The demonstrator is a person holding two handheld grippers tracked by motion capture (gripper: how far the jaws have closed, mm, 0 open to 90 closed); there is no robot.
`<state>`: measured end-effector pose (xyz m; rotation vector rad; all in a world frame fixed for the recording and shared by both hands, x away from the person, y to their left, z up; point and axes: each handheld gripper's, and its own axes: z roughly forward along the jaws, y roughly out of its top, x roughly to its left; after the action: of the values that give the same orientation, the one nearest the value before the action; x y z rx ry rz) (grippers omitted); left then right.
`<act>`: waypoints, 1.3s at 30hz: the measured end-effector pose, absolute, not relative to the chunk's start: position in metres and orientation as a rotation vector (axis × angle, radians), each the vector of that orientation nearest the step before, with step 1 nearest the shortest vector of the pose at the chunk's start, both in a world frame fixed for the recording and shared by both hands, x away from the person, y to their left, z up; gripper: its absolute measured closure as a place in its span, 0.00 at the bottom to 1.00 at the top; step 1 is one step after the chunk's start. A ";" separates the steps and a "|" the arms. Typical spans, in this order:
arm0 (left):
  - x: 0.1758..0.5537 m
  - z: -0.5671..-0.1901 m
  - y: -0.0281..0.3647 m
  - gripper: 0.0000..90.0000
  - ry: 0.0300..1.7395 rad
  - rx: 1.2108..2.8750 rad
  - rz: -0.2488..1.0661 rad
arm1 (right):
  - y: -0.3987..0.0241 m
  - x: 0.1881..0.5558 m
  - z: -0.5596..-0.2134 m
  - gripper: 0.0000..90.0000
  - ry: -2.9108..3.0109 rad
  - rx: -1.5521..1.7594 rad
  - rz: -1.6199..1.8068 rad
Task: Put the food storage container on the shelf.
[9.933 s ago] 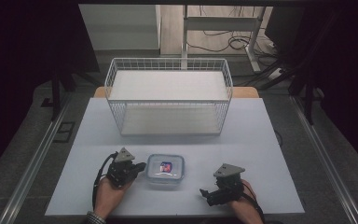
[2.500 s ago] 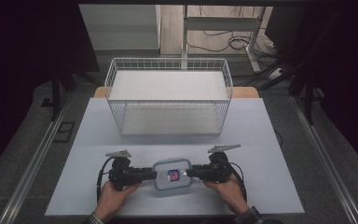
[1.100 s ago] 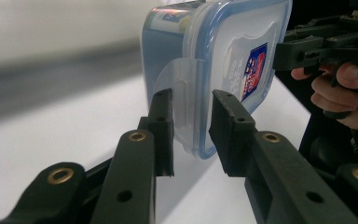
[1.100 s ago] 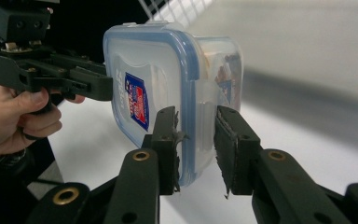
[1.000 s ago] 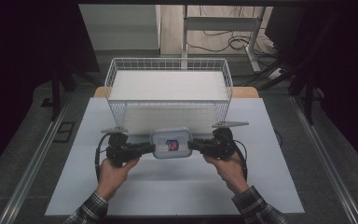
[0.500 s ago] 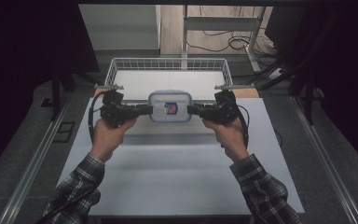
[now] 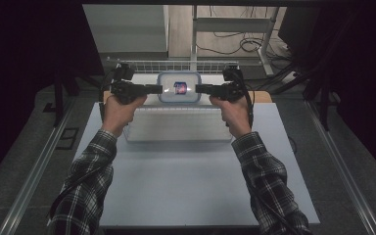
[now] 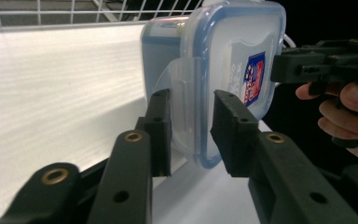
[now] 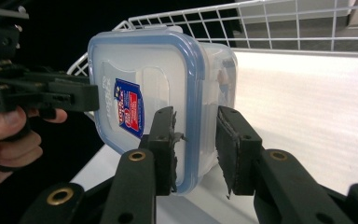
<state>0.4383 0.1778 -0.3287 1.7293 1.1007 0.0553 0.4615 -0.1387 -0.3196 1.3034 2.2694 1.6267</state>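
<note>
White wire basket [image 7: 176,66] on white table [image 7: 191,186]; cables [image 7: 240,44], perhaps, behind.

High view: dim overall, dark surround at left & right edges; light falls from above onto the white table [image 7: 196,186], soft shadows under the forearms. Slight blur, low detail. Both gripper views: brighter, strong glare w/ streaks on the white basket floor [image 8: 60,84]; near jaws soft, out of focus at the bottom edge; container lid [image 9: 140,84] fairly sharp, bg black.
</note>
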 end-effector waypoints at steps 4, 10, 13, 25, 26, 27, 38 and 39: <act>0.445 -0.330 0.175 0.67 1.121 1.728 0.075 | -0.134 0.469 -0.319 0.70 2.254 1.307 1.610; 0.453 -0.335 0.174 0.56 1.139 1.696 0.046 | -0.131 0.477 -0.321 0.65 2.241 1.346 1.575; 0.454 -0.334 0.173 0.54 1.152 1.690 0.086 | -0.131 0.478 -0.320 0.62 2.227 1.351 1.563; 0.433 -0.327 0.169 0.26 1.084 1.686 0.231 | -0.141 0.464 -0.325 0.28 2.172 1.270 1.603; 0.423 -0.332 0.169 0.24 1.052 1.685 0.236 | -0.144 0.456 -0.330 0.21 2.191 1.237 1.604; 0.423 -0.332 0.169 0.21 1.052 1.685 0.236 | -0.144 0.456 -0.330 0.21 2.191 1.237 1.604; 0.360 -0.370 0.165 0.05 0.929 1.740 0.274 | -0.152 0.394 -0.362 0.04 2.282 1.017 1.485; 0.345 -0.378 0.165 0.05 0.912 1.754 0.294 | -0.153 0.389 -0.366 0.04 2.285 1.003 1.484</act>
<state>0.3452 0.1645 -0.3785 1.7538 0.9122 0.2937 0.3886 -0.1528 -0.3661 1.0033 2.2851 1.4842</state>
